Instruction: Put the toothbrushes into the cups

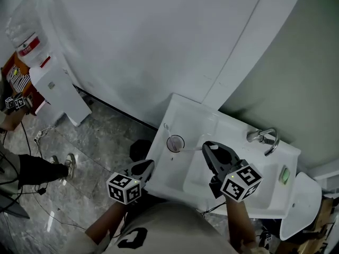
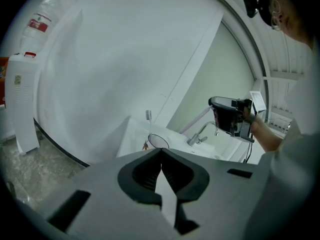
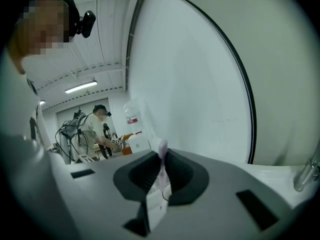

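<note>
One toothbrush [image 3: 162,145], pinched in right tool [image 1: 208,146] (head protruding), cup [image 1: 175,143] near

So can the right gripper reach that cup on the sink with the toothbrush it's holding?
Probably yes. The right gripper, shut on a pale toothbrush, hovers beside the cup with nothing between them. A second toothbrush stands in it, but the mouth looks mostly free.

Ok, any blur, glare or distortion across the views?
Head view: evenly lit, slightly soft, cup readable. Left gripper view: heavy fisheye, dark corners, straight lines bowed. Right gripper view: same fisheye; toothbrush between the jaws close and blurred.
</note>
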The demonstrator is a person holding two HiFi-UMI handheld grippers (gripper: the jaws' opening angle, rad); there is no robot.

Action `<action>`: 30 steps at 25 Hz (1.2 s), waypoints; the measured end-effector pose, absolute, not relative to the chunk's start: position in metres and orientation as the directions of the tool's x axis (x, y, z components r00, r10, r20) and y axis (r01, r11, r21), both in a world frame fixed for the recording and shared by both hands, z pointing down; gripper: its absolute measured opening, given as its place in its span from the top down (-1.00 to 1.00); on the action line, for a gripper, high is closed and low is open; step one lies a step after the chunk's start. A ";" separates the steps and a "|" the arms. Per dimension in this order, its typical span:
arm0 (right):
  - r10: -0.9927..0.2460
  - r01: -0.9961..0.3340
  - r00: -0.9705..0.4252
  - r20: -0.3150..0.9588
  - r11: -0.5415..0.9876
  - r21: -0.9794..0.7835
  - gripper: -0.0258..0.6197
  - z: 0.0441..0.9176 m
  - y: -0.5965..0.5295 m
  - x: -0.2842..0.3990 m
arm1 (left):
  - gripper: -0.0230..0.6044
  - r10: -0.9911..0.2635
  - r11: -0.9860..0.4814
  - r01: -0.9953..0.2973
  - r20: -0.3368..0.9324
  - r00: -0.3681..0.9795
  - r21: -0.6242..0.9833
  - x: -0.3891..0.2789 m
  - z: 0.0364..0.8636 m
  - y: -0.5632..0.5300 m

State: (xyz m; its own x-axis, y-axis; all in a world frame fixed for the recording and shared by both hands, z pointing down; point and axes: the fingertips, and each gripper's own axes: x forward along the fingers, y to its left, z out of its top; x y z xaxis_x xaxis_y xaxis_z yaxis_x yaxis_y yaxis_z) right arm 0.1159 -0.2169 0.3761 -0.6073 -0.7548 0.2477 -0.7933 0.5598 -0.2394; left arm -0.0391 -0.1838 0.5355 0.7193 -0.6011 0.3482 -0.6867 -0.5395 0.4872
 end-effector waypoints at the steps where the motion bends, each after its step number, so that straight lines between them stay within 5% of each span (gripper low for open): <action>1: -0.753 -0.792 -0.610 0.248 0.563 -0.238 0.81 0.376 -0.220 0.114 | 0.86 -0.601 -0.540 -0.686 0.347 0.720 0.486 -0.039 0.534 -0.184; 30: -0.726 -0.802 -0.597 0.341 0.551 -0.231 0.80 0.431 -0.246 0.102 | 0.86 -0.598 -0.523 -0.702 0.379 0.707 0.484 -0.041 0.534 -0.183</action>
